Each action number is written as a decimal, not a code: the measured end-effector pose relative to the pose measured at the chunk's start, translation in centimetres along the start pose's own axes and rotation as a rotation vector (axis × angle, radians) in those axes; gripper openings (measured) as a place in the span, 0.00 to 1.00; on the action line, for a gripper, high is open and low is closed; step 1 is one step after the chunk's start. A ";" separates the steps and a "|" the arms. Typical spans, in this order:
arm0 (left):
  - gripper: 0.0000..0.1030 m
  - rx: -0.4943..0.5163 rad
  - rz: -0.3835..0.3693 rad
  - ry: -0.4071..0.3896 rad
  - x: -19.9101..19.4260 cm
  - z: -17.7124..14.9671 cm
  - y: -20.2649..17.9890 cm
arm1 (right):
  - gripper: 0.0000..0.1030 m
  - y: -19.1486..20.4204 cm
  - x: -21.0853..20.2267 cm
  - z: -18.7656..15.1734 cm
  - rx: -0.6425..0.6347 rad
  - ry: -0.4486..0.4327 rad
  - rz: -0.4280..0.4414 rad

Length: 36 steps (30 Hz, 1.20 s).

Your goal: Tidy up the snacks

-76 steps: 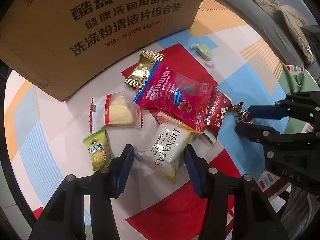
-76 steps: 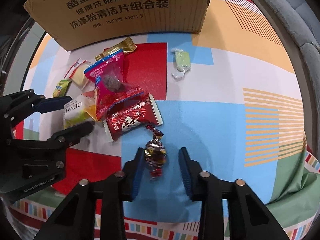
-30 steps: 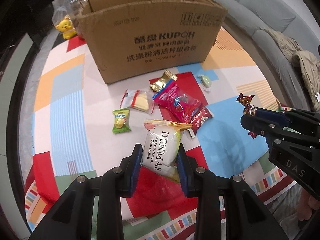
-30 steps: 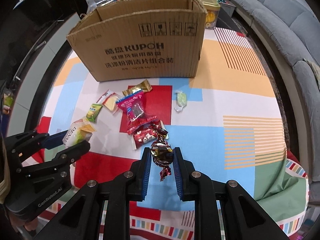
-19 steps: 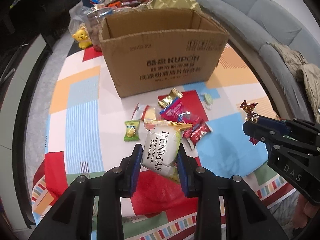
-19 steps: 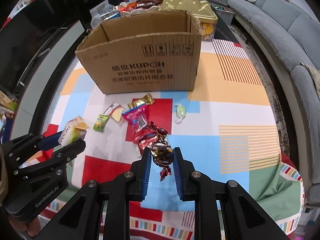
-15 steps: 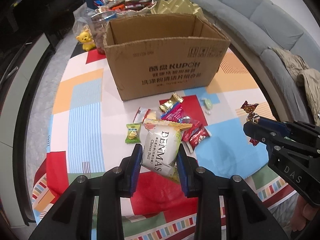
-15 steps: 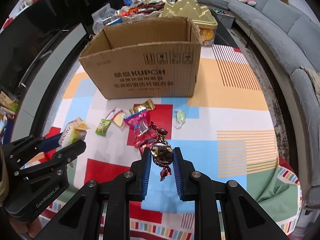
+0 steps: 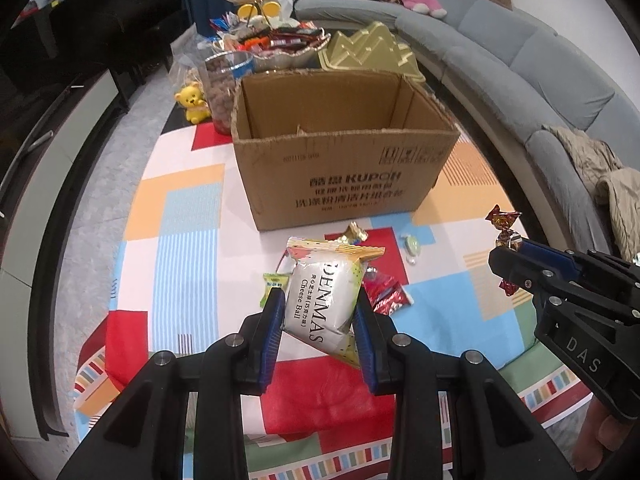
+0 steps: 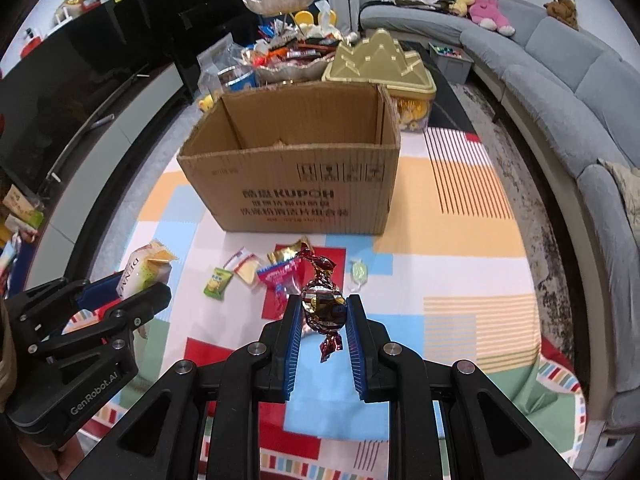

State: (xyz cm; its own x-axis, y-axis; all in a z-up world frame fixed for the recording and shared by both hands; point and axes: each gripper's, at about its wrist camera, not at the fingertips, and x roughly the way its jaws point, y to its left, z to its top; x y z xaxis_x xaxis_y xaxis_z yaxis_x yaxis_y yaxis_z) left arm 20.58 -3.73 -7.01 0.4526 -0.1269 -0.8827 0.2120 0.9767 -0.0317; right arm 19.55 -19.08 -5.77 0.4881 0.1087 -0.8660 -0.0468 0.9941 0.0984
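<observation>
Grippers were both closed on snacks and held above the patterned cloth (image 9: 184, 216). Left gripper (image 9: 318, 312) had its blue pads pressed against either side of a white Denmas cheese ball packet (image 9: 324, 300), which stood tilted between them, its gold-edged top seam pointing away from the camera. Right gripper (image 10: 323, 312) was clamped on a foil-wrapped candy (image 10: 322, 304), dark and shiny, with one twisted end above the pads and the other hanging below. Each gripper was also visible at the edge of the other's view. On the cloth beneath and just beyond the grippers lay the loose snacks: a small green packet (image 10: 218, 278), a clear packet with a pale wedge (image 10: 245, 266), a gold wrapper (image 10: 286, 255), a pink packet (image 10: 280, 276), a red packet (image 9: 386, 294), and, apart to the right, a pale green candy (image 10: 358, 270). Farther off stood an open cardboard box (image 10: 296, 188) printed KUPOH, its near wall facing the grippers and its inside largely out of sight. Behind the box were a gold mountain-shaped tin (image 10: 380, 62), a tiered dish of sweets (image 10: 288, 56) and a yellow bear figure (image 9: 194, 102). A grey sofa (image 10: 568, 80) curved along the right
</observation>
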 end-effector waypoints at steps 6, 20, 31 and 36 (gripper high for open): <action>0.32 -0.021 0.001 -0.031 -0.9 1.3 0.0 | 0.22 0.1 -1.2 1.5 -0.018 -0.041 -0.006; 0.32 -0.056 0.005 -0.108 -2.3 5.4 -0.4 | 0.22 -0.3 -2.4 5.3 -0.035 -0.119 -0.021; 0.32 -0.076 0.017 -0.159 -2.1 8.9 -0.6 | 0.22 -0.1 -2.7 7.9 -0.052 -0.173 -0.022; 0.33 -0.088 0.024 -0.177 -2.0 10.3 -0.2 | 0.22 0.1 -2.7 9.3 -0.059 -0.203 -0.024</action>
State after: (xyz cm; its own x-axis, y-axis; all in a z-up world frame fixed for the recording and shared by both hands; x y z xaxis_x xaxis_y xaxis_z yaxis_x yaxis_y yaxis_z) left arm 28.56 -5.41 -0.39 0.6035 -0.1241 -0.7876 0.1263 0.9902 -0.0592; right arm 26.34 -19.39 1.09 0.6549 0.0869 -0.7507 -0.0811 0.9957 0.0445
